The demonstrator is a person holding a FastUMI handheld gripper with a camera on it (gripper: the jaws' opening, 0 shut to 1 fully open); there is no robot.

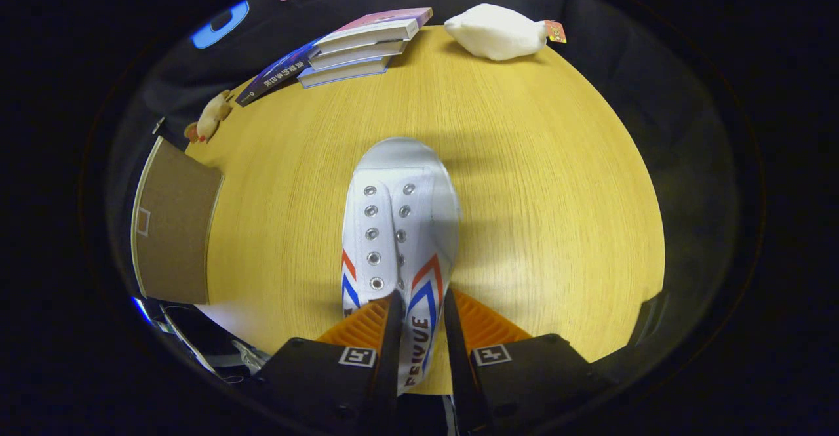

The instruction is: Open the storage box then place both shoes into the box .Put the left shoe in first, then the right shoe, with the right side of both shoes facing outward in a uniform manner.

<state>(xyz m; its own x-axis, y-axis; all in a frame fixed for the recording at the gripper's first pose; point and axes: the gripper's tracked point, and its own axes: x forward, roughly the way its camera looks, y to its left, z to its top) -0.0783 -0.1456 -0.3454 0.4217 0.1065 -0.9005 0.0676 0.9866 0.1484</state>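
Both fingers of the tool [419,331] press against the heel end of a white shoe [398,226], clamping its side panel between them. That shoe has red and blue chevron stripes and metal eyelets without laces, and its toe points away from the fingers over the wooden tabletop [524,180]. Off to the left sits a brown cardboard box [174,223], at the tabletop's edge. Beyond the shoe, a stack of books [357,52] lies at the far side, with a white plush toy [498,31] to its right and a small tan figure [211,116] to its left.
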